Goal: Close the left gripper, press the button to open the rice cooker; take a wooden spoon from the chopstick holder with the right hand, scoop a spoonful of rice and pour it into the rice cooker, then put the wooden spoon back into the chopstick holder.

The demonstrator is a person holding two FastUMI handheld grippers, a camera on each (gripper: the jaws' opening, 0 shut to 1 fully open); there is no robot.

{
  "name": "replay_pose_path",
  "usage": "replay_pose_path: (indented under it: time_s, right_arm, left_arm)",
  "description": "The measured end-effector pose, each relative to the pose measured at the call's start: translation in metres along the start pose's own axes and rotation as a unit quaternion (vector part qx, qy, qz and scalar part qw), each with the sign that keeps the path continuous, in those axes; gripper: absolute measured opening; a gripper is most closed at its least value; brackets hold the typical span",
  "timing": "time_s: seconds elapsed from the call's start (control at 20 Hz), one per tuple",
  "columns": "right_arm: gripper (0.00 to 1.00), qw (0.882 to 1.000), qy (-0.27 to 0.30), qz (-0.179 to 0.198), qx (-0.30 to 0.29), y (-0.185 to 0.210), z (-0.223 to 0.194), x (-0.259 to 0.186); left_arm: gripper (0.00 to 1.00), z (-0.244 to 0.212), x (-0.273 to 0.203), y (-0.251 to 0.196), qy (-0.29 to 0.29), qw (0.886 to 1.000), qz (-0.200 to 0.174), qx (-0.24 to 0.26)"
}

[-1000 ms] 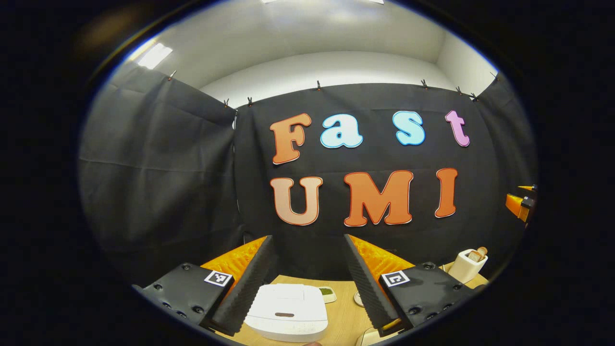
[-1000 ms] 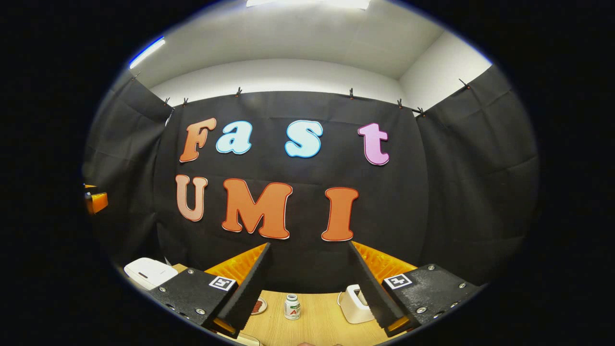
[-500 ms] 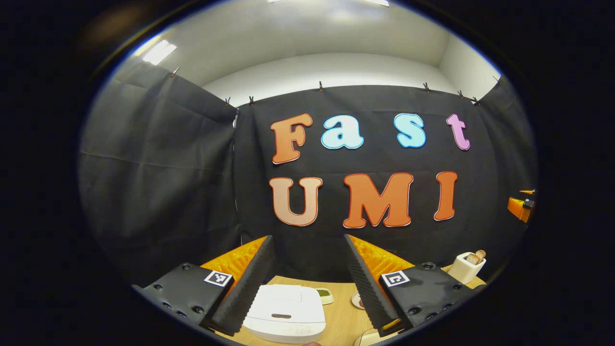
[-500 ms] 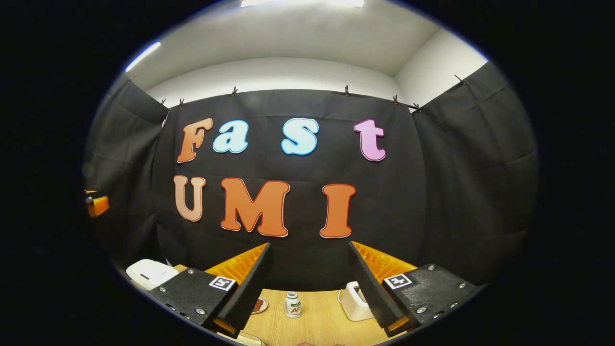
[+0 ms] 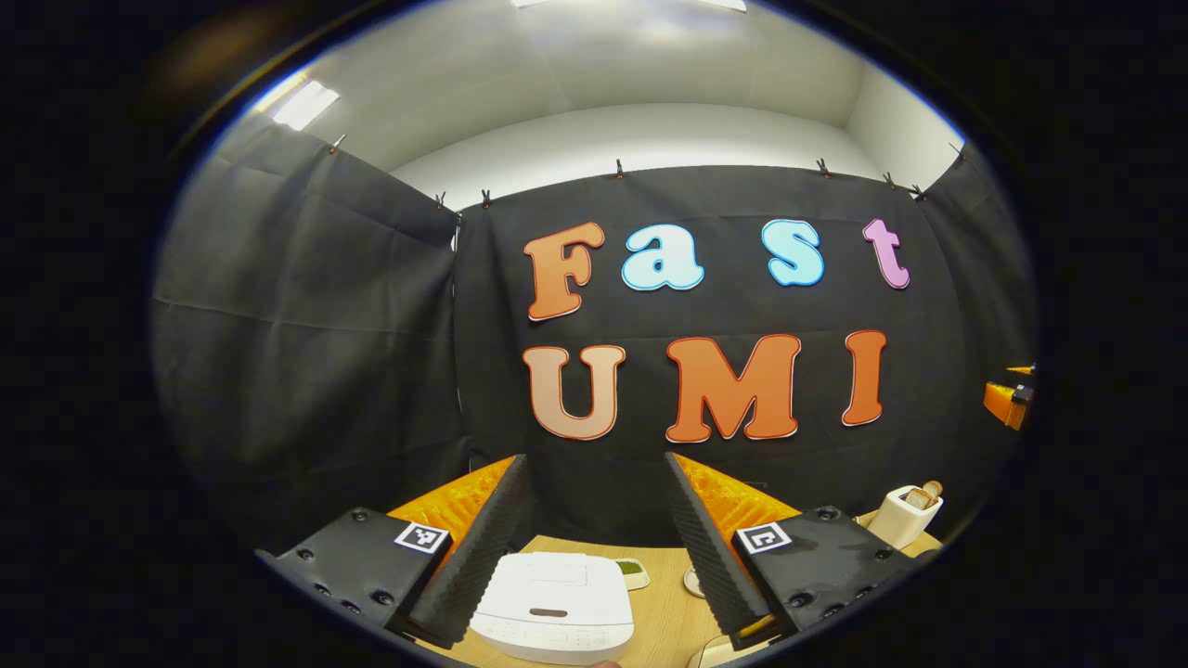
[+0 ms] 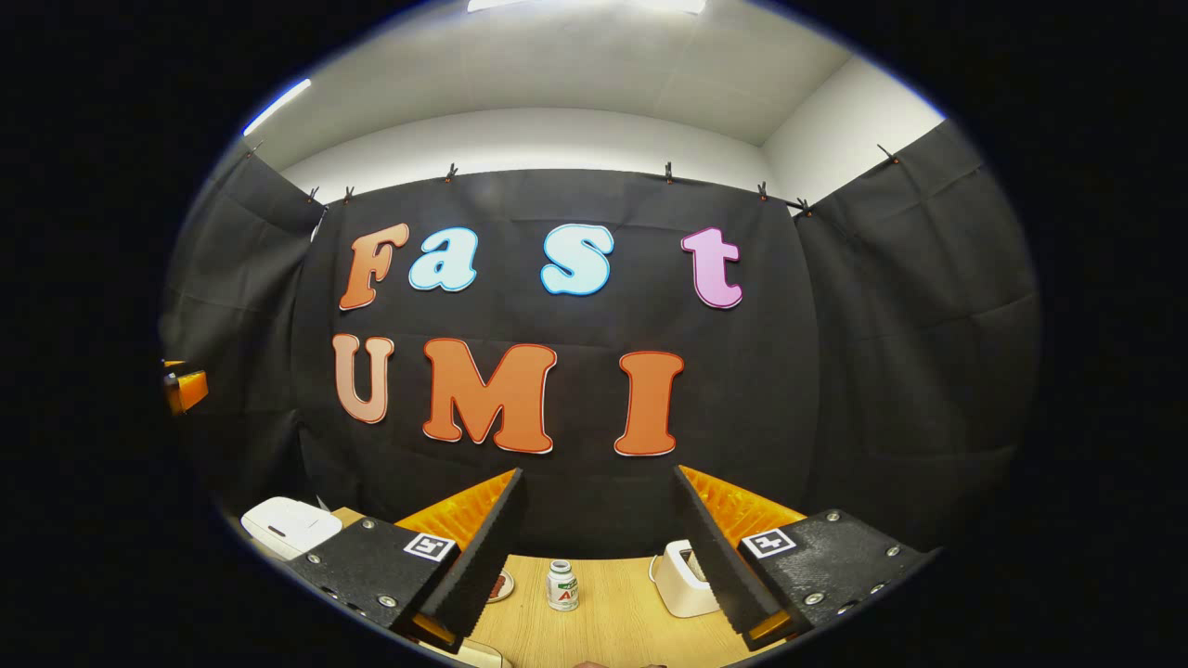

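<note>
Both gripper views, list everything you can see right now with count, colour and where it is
rice cooker: one, white, lid shut, on the table between the left tool's fingers; in the right gripper view at far left.
chopstick holder: one, white, far right of the table, wooden utensils sticking out.
small dish: one, pale with green contents, behind the cooker.
bottle: one, white with a label, mid-table between the right tool's fingers.
white container: one, partly behind the right tool's finger.
table: one, light wood.
left tool: one, open, nothing held.
right tool: one, open, nothing held.
</note>
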State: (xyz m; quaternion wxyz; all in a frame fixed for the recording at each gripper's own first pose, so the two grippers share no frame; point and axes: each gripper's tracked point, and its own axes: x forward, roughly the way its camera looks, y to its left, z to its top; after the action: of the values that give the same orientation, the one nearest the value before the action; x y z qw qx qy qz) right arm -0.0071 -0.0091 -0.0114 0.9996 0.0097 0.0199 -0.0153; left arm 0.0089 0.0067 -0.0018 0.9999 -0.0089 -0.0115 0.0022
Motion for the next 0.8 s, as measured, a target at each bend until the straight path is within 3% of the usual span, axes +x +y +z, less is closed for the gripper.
replay_pose_path:
  time_s: [0.15,0.2,0.8]
  right_arm:
    - [1.00,1.000,0.003,-0.004,-0.001,-0.001,-0.003,-0.001]
    - [0.96,1.000,0.005,-0.005,-0.001,-0.002,-0.003,0.000]
    - [0.96,1.000,0.016,-0.013,-0.010,-0.002,-0.015,-0.004]
  left_arm:
    - [0.99,-0.003,0.001,0.002,0.003,1.000,0.001,0.002]
    - [0.98,-0.002,0.003,0.002,0.003,1.000,0.002,0.003]
    - [0.96,-0.008,0.015,0.034,0.015,1.000,0.027,0.004]
